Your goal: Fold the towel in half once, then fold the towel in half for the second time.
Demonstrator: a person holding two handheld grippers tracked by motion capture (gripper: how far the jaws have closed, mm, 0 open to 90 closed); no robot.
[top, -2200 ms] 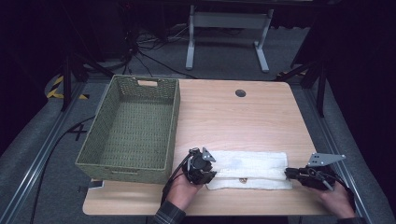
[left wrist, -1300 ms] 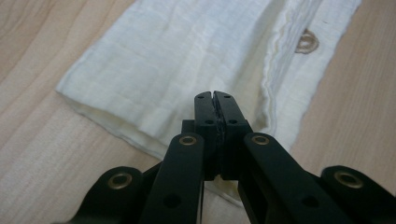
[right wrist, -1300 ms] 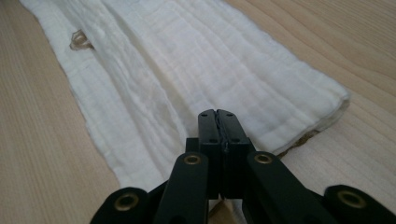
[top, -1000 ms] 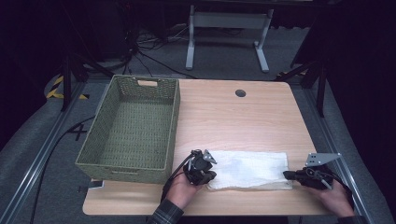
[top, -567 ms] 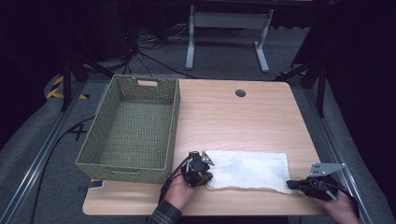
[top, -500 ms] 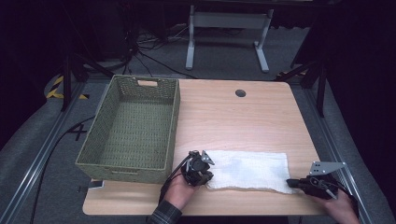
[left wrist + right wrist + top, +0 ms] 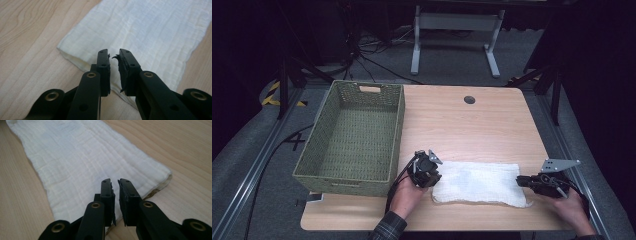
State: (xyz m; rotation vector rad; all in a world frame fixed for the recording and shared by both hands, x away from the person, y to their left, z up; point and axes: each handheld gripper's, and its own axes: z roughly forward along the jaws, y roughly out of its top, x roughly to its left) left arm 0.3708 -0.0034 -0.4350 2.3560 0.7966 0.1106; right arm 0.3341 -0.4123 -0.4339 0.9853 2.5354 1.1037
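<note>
A white folded cloth (image 7: 479, 182) lies flat on the wooden table (image 7: 462, 125), near its front edge. My left gripper (image 7: 435, 176) is at the cloth's left end and my right gripper (image 7: 519, 181) at its right end. In the left gripper view the jaws (image 7: 114, 53) stand a narrow gap apart over the cloth (image 7: 150, 30), having just been opening, with nothing pinched. In the right gripper view the jaws (image 7: 115, 182) have also just been opening; they hover slightly parted above the cloth's (image 7: 82, 157) corner.
A green woven basket (image 7: 398, 130) stands on the table's left half, right beside my left hand. A round cable hole (image 7: 469, 99) sits near the far edge. A metal stand (image 7: 454, 22) and cables lie on the floor beyond.
The cloth, rumpled earlier, now lies spread flat and wider. My right gripper dipped toward the near right corner, then came back a little. The left hand stayed put.
</note>
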